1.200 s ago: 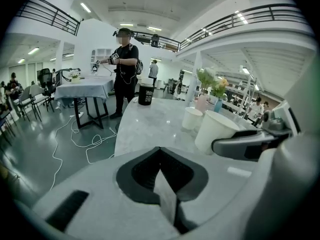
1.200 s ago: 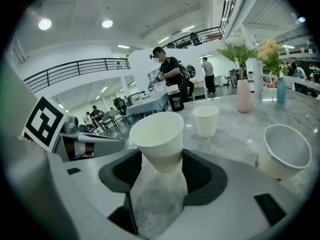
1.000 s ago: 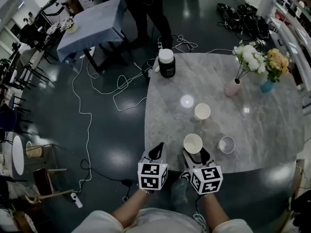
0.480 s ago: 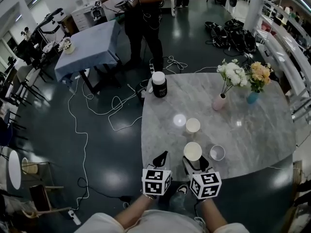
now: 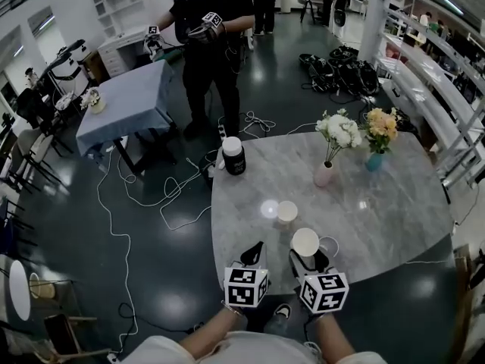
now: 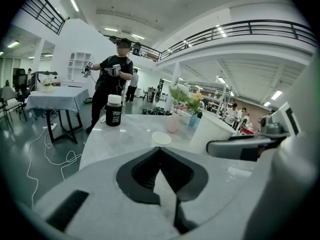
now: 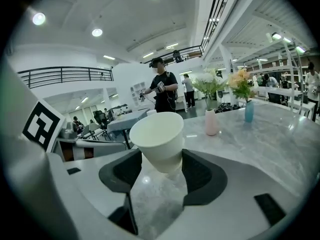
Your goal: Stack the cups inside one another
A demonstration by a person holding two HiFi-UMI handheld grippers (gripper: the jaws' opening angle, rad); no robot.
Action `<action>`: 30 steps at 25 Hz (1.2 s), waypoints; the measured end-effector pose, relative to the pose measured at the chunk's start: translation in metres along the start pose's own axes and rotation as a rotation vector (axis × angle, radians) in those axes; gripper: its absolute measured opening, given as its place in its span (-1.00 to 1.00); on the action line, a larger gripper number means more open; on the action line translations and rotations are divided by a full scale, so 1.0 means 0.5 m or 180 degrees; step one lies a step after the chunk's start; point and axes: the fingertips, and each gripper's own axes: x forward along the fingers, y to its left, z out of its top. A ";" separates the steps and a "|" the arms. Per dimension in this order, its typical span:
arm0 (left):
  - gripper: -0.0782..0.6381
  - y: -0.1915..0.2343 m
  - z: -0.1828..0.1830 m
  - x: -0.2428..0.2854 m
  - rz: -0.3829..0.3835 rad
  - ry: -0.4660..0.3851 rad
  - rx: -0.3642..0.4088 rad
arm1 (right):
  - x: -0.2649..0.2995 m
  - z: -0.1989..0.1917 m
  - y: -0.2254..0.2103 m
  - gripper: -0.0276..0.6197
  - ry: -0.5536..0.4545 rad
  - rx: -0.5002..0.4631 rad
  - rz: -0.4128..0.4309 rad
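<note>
Nearest to us, the left gripper [image 6: 160, 168] has its jaws pressed together with nothing in them. It's parked just left of the right one, at the table's [image 5: 394, 218] near edge. We reckon it's just waiting there, maybe to steady a cup later.

The right gripper [image 7: 161, 170] is pinching a cup [image 7: 157, 134] low down near its base. The mouth is up, it's tipped a little, and it looks lifted clear of the table. Grabbing it that low keeps the rim from getting squashed. But the base is the bit that has to drop into the next cup, so our guess is the jaws will need to let go early.

Just right of the held cup, a third cup [image 5: 333, 244] peeks out, mostly hidden behind it. A short way ahead of the right gripper and slightly left, a second cup [image 5: 287, 211] stands upright on the table with its mouth open. We can't say which one is the target.

Well beyond all that are a pink vase [image 5: 323, 175] and a black jar [image 5: 233, 158], far enough out not to matter.
</note>
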 end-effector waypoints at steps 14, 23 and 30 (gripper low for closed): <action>-0.78 -0.102 0.019 0.055 -0.0335 -0.0018 0.0107 | -0.069 0.010 -0.097 -0.20 -0.0111 0.0097 -0.0379; -0.78 -0.148 -0.003 0.085 -0.0442 0.0076 0.0150 | -0.093 -0.008 -0.145 -0.20 -0.0103 0.0177 -0.0494; -0.78 -0.164 -0.016 0.110 -0.0472 0.0208 0.0170 | -0.092 -0.021 -0.174 -0.20 -0.0033 0.0263 -0.0534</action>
